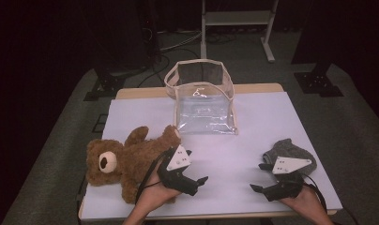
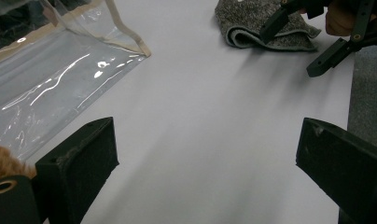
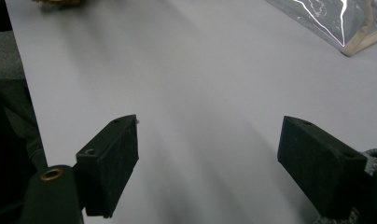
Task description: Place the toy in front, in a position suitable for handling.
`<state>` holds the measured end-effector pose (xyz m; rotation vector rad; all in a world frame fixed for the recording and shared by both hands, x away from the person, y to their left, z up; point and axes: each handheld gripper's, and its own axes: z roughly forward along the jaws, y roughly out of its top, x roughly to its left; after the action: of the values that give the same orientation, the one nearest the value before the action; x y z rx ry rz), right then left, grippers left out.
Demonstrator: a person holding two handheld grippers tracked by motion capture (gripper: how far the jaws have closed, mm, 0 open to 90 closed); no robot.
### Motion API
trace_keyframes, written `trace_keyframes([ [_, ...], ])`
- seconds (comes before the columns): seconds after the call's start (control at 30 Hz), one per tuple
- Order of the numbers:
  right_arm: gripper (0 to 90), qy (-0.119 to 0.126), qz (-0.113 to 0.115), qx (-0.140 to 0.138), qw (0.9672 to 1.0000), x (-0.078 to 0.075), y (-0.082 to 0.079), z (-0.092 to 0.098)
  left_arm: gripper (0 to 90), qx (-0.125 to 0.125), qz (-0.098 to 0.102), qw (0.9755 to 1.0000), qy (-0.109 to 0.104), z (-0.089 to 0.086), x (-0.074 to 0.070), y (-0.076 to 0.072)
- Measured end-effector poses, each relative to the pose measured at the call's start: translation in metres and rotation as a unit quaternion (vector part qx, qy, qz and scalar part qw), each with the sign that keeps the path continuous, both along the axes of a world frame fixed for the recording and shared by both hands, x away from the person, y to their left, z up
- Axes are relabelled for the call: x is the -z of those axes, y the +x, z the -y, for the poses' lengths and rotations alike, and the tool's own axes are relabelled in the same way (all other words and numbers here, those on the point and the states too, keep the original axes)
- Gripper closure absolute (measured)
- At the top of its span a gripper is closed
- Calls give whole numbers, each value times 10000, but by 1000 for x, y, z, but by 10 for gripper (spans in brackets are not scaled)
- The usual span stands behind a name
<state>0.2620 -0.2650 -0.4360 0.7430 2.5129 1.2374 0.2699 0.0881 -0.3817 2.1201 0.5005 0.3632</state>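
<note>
High view: I hold my left gripper [image 1: 193, 180] above the near edge of the white-covered table [image 1: 272, 117], just beside the brown plush teddy bear [image 1: 124, 161], which lies on its back at the near left corner. The jaws are spread, and nothing sits between them. My right gripper [image 1: 259, 177] hangs near the near right corner, jaws equally parted and empty, just beside the grey folded knit cloth [image 1: 284, 147]. The clear plastic bag with beige trim [image 1: 201, 101] stands open at the middle of the far edge.

Probable faults from this position, as I judge them:

1. The bag walls are thin film. A plush item pushed against the rim may fold the mouth shut or tip the bag toward the far edge.
2. The bear is bulky and soft. A pinch on 1 limb only may let the body swing and strike the bag.
3. In the left gripper view, the cloth [image 2: 266, 30] lies with loose layered edges. A shallow grip may lift 1 layer and unfold it.
4. Both grippers work the near edge; converging on the bag together risks a jaw collision.
</note>
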Motion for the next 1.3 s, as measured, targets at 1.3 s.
trace_keyframes([
  [1.3, 192, -160, -2, -179, 9997, 0, -3, -6, 79, 553, 17, 9964, 647, -92, -44, 10],
])
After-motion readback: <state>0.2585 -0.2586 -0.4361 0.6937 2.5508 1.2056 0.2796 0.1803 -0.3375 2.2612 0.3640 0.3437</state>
